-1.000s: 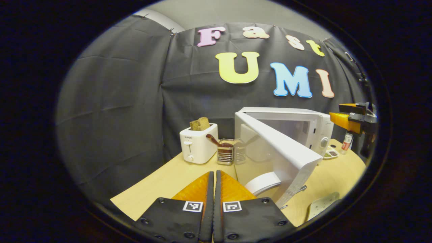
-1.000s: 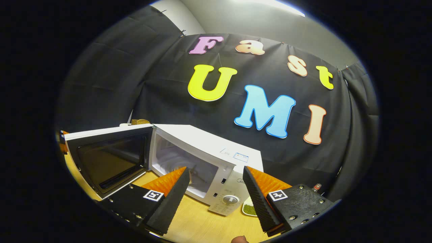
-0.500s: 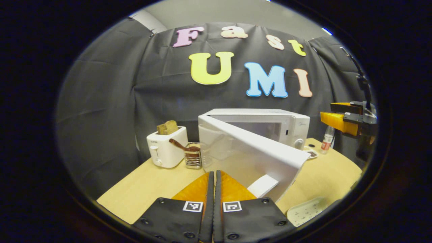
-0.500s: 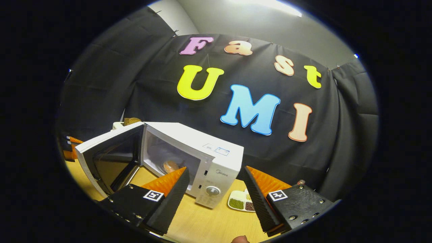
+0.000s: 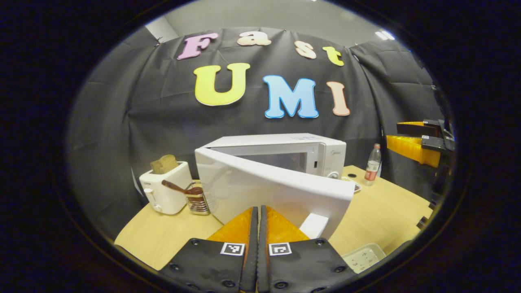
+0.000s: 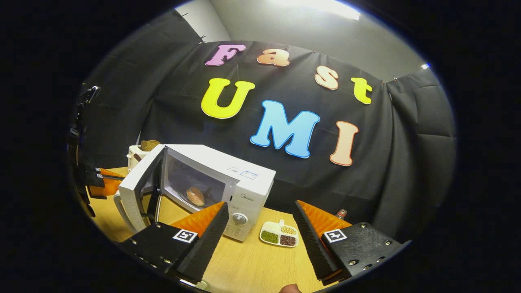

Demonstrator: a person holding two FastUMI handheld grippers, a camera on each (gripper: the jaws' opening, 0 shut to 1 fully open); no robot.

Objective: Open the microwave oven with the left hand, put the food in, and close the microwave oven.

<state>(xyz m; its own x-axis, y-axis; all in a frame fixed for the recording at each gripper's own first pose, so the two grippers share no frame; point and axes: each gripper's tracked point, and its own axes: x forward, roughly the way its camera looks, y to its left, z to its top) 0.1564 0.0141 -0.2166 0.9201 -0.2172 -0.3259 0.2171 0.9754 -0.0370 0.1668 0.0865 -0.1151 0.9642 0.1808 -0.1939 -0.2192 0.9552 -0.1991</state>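
The white microwave (image 5: 285, 148) stands mid-table with its door (image 5: 276, 191) swung partway in. My left gripper (image 5: 258, 208) is shut with nothing in it, its tips against the door's outer face beside the handle (image 5: 314, 226). In the right gripper view, the microwave (image 6: 240, 179) shows a round bun (image 6: 195, 196) inside, behind the half-open door (image 6: 138, 189). My right gripper (image 6: 260, 211) hangs open and empty in front of the oven, well back from it. The left gripper (image 6: 101, 183) appears behind the door, and the right gripper (image 5: 413, 146) shows at the far right.
A white toaster (image 5: 165, 193) holding bread and a metal utensil rack (image 5: 198, 200) stand left of the oven. A bottle (image 5: 372, 165) and a divided dish of beans (image 6: 280, 235) sit to its right. A white tray (image 5: 362, 256) lies at the table's front edge.
The door has swung from wide open to about half open with my shut left gripper behind it. My right gripper has drawn back from the oven, still open.
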